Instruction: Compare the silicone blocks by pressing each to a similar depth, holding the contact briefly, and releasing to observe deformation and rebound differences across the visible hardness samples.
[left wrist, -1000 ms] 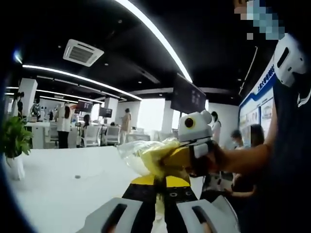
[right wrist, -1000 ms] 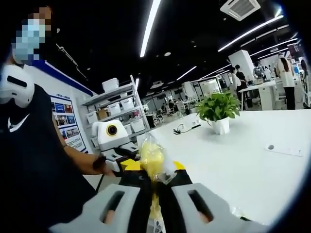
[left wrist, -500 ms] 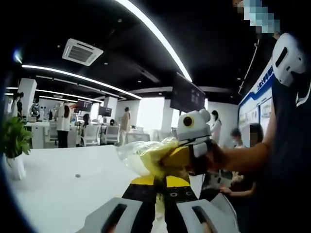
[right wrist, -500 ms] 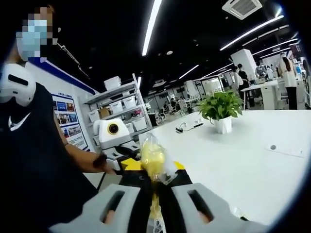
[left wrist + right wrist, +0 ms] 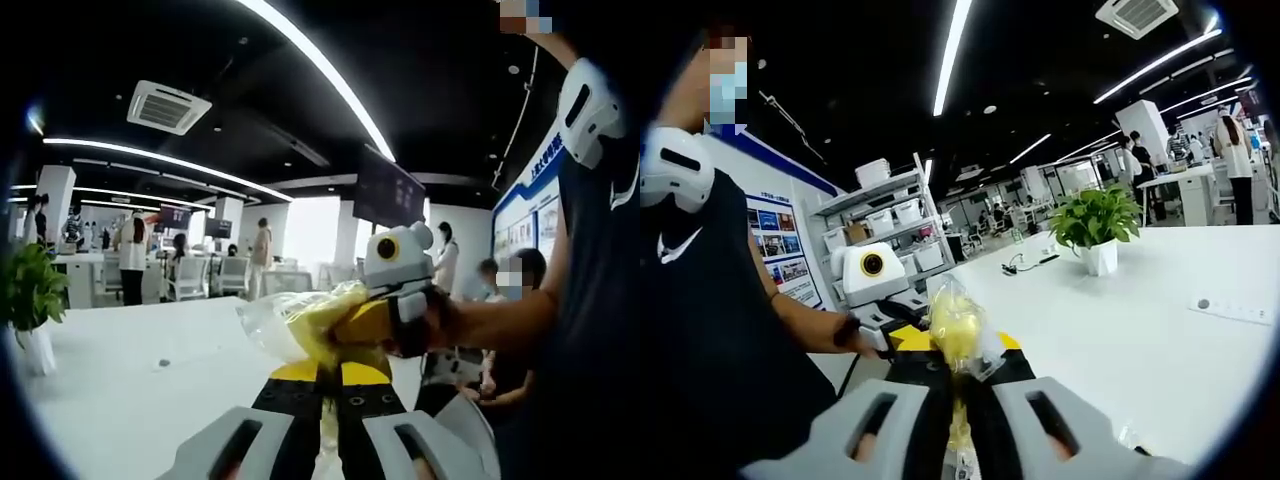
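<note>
2 grippers are meeting on 1 clear plastic bag point(image 5: 300, 325) with yellow contents, and we are holding it up in the air above the white table point(image 5: 120, 400).

In the left gripper view, we are seeing the left gripper point(image 5: 328, 400) rising from the bottom edge with its black-and-yellow jaws drawn together on the lower edge of the bag. The bag is bulging out above the jaws, crinkled and see-through, with the yellow mass inside. From the right side, the right gripper point(image 5: 385, 325) is reaching in and is clamping the other end of the same bag. A forearm point(image 5: 500, 325) in a dark short sleeve is extending behind it.

In the right gripper view, we are looking along the right gripper point(image 5: 962, 400), whose jaws are pinched closed on the bag point(image 5: 958, 330), which is standing up narrow and tall between them. Just left of the bag, the left gripper point(image 5: 890, 335) is coming in with a hand point(image 5: 855, 335) wrapped around its grip.

We cannot tell whether the yellow contents are silicone blocks, since the plastic is blurring their shape.

Around us, a potted green plant point(image 5: 1095, 225) is standing on the table well apart from the bag, with a black cable point(image 5: 1025, 262) lying near it. Shelving with white boxes point(image 5: 885, 225) is standing against the wall, and several people point(image 5: 132, 260) are standing in the far background.
</note>
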`<control>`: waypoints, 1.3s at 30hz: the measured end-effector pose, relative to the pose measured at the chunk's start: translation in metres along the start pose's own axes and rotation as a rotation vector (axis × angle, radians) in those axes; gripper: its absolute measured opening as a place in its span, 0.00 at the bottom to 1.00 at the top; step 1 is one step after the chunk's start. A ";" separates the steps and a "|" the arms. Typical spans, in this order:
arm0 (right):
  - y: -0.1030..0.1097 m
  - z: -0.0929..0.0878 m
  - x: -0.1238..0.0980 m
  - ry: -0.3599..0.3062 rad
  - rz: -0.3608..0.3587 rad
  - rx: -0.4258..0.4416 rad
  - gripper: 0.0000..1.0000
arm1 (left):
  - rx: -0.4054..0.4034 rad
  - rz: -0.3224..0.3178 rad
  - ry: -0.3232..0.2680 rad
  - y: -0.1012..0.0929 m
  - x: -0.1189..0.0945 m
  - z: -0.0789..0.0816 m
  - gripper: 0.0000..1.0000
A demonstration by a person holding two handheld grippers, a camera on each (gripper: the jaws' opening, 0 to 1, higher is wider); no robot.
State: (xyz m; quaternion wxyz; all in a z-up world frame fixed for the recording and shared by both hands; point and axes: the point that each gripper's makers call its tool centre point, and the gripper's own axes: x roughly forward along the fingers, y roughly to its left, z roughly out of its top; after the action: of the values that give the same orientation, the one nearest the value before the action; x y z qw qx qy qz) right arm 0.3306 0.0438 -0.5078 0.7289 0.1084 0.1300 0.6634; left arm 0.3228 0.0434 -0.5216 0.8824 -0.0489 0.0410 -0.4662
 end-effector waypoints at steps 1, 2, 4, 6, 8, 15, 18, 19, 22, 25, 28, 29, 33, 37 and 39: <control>-0.002 0.001 0.000 -0.002 -0.001 0.006 0.00 | 0.004 -0.002 -0.003 0.000 0.001 0.001 0.02; -0.002 0.001 0.000 -0.001 -0.003 0.005 0.00 | 0.008 -0.004 -0.004 0.001 0.002 0.001 0.02; -0.004 0.002 -0.001 0.001 -0.010 -0.001 0.00 | 0.018 -0.006 -0.005 0.002 0.004 0.001 0.01; -0.006 0.002 -0.002 0.000 -0.014 0.000 0.00 | 0.014 -0.010 -0.007 0.003 0.005 0.002 0.01; -0.003 0.004 -0.004 0.006 -0.010 0.001 0.00 | 0.009 -0.031 -0.009 0.000 0.005 0.003 0.01; -0.002 0.006 -0.004 0.005 -0.030 -0.015 0.00 | 0.011 -0.044 -0.006 -0.001 0.005 0.006 0.01; -0.003 0.007 -0.001 -0.006 -0.044 -0.030 0.01 | 0.009 -0.040 -0.011 0.001 0.004 0.007 0.01; -0.002 0.008 0.000 -0.014 -0.053 -0.046 0.02 | 0.009 -0.032 -0.018 0.002 0.003 0.008 0.01; 0.002 0.009 0.002 -0.010 -0.051 -0.056 0.04 | -0.019 -0.044 -0.024 0.003 -0.001 0.009 0.00; 0.002 0.013 0.003 -0.027 -0.047 -0.091 0.08 | -0.021 -0.042 -0.041 0.005 -0.003 0.011 0.00; -0.011 0.017 0.003 -0.036 -0.116 -0.112 0.36 | -0.013 -0.024 -0.053 0.007 -0.003 0.017 0.00; -0.019 0.023 0.002 -0.065 -0.161 -0.114 0.51 | -0.013 -0.022 -0.058 0.009 -0.003 0.019 0.00; -0.034 0.046 -0.005 -0.167 -0.228 -0.129 0.97 | -0.020 -0.006 -0.073 0.016 -0.005 0.026 0.00; -0.046 0.047 -0.016 -0.171 -0.269 -0.126 0.97 | -0.010 0.007 -0.075 0.022 -0.008 0.028 0.00; -0.047 0.048 -0.019 -0.182 -0.271 -0.100 0.97 | -0.008 0.011 -0.074 0.025 -0.009 0.029 0.00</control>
State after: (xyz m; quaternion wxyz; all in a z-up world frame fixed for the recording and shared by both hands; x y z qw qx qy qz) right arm 0.3890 0.0207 -0.4773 0.8250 0.1134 0.0437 0.5519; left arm 0.3417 0.0661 -0.4954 0.8856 -0.0696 0.0104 -0.4591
